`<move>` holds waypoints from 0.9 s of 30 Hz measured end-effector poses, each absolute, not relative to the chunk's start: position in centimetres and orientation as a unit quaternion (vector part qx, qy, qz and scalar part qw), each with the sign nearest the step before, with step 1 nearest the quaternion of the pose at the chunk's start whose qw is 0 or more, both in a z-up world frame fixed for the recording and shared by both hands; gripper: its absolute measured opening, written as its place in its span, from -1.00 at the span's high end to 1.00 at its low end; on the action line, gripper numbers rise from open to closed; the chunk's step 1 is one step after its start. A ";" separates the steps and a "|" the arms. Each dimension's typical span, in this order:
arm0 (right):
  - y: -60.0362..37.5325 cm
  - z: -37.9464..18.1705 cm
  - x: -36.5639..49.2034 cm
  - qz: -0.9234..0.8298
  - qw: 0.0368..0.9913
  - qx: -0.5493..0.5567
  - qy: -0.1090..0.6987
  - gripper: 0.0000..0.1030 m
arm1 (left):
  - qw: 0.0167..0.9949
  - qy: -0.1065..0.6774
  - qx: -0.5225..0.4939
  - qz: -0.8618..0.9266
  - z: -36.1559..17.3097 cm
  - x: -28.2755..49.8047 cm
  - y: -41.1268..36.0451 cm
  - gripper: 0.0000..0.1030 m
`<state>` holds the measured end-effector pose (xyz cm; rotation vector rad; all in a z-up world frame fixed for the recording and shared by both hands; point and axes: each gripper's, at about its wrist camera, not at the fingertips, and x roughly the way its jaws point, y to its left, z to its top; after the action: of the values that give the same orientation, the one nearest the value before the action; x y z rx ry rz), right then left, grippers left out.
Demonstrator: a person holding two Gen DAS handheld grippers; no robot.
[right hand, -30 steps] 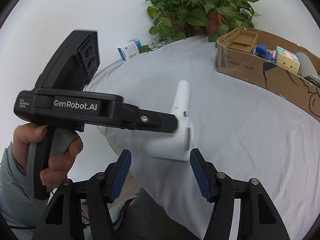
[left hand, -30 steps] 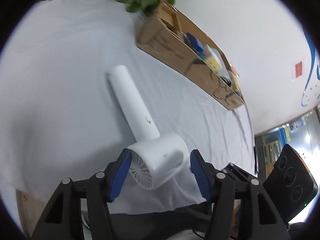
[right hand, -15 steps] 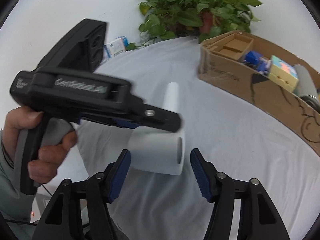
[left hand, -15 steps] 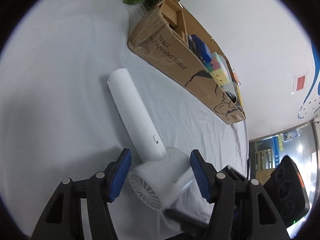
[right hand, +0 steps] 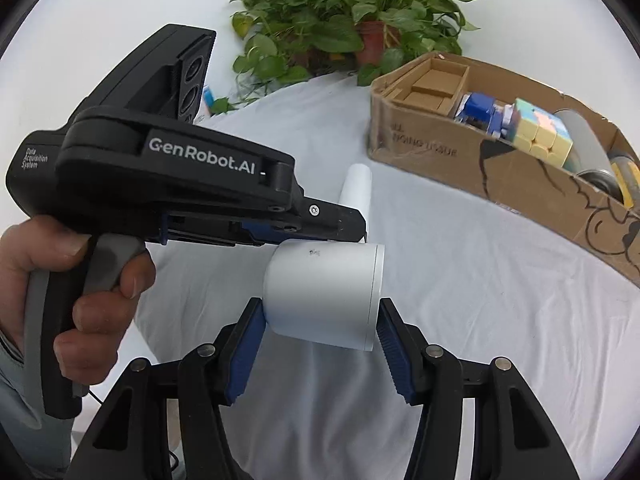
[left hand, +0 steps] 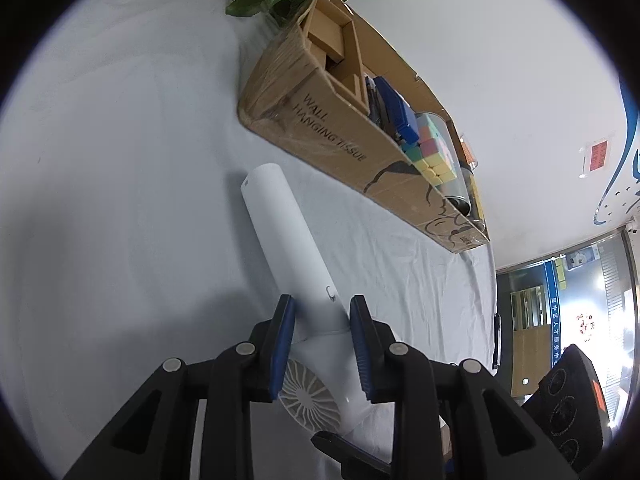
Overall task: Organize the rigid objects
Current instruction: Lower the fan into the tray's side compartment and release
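Observation:
A white hair dryer [left hand: 280, 232] lies on the white cloth. Its handle points toward the cardboard box [left hand: 320, 128] and its round head [right hand: 324, 292] is nearest me. My left gripper [left hand: 322, 308] is closing on the handle just above the head, with both blue pads against it. In the right wrist view the left gripper [right hand: 352, 222] reaches in from the left, held by a hand [right hand: 80, 280]. My right gripper [right hand: 320, 306] straddles the head, with a pad touching each end of the barrel.
The long cardboard box [right hand: 520, 184] at the back right holds a pastel puzzle cube [right hand: 540, 132], a blue object [right hand: 484, 112], a grey cylinder [right hand: 588, 148] and cardboard inserts. A potted plant [right hand: 360, 12] stands behind it. A small blue and white carton [right hand: 208, 100] sits at the far left.
The left gripper moved forward from the dryer's head to its handle and its jaws closed there. The right gripper came up to the head and now has it between its pads.

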<state>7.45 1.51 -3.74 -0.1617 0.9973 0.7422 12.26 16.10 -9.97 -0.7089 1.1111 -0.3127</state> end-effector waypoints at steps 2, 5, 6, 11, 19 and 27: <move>1.5 -3.8 8.2 0.346 0.804 -0.070 0.479 -0.05 | 0.770 0.525 -0.329 -0.150 -10.2 13.1 16.2 0.37; 1.5 -4.4 8.4 0.351 0.791 -0.059 0.497 -0.05 | 0.740 0.556 -0.346 -0.149 -12.4 14.4 16.3 0.31; 1.6 -4.6 8.2 0.351 0.790 -0.059 0.500 -0.05 | 0.735 0.562 -0.348 -0.152 -12.9 14.7 16.1 0.32; 1.4 -3.8 7.9 0.344 0.799 -0.056 0.491 -0.05 | 0.759 0.539 -0.329 -0.158 -11.3 14.5 15.9 0.31; 1.6 4.1 10.2 0.332 0.858 -0.032 0.391 -0.05 | 0.836 0.453 -0.246 -0.186 0.1 18.0 16.0 0.33; 4.5 6.2 24.7 0.291 0.860 0.019 0.419 -0.06 | 0.847 0.445 -0.186 -0.224 4.1 31.9 18.1 0.40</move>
<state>24.71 4.54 6.17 0.0398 0.8802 0.6119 31.92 18.06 4.15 -0.3913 0.9373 -0.4714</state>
